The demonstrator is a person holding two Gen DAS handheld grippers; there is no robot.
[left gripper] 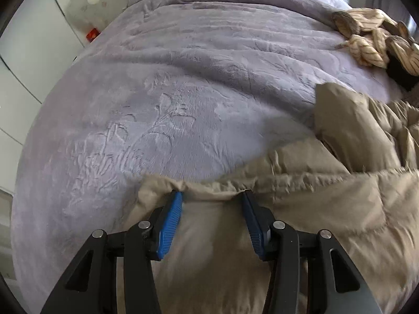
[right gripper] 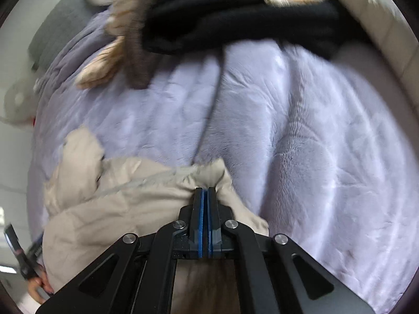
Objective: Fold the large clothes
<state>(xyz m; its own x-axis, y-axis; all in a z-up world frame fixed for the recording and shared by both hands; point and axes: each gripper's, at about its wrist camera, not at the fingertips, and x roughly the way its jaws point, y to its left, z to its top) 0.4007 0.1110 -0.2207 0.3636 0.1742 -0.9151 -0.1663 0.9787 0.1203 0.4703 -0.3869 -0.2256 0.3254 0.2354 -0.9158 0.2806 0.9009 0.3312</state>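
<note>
Left wrist view: left gripper (left gripper: pixel 212 196) has its blue-padded fingers (left gripper: pixel 170 225) spread wide apart, both tips touching the gathered hem edge of the beige quilted jacket (left gripper: pixel 327 183); fabric lies between and beneath them, not pinched. Jacket occupies the lower right of the view, spread on a lavender plush blanket (left gripper: pixel 170 91) that covers the bed. One rounded fold of the jacket stands up toward the right. At far right on the blanket, a cream striped garment (left gripper: pixel 371 39) lies crumpled, well apart from the jacket, with something dark just beside it. A fan (left gripper: pixel 89 5) stands past the bed's far left edge, next to white cabinet doors. Right wrist view, motion-blurred: right gripper (right gripper: pixel 205 191) has its fingers pressed together on a bunched edge of the same jacket (right gripper: pixel 117 196), cloth puckering around the tips. Jacket sits lower left, on the blanket (right gripper: pixel 301 130). Black clothing (right gripper: pixel 235 13) is piled at the top, touching the cream garment (right gripper: pixel 120 26) on its left. Person's hand (right gripper: pixel 39 285) shows at the bottom left edge, holding the other device.
</note>
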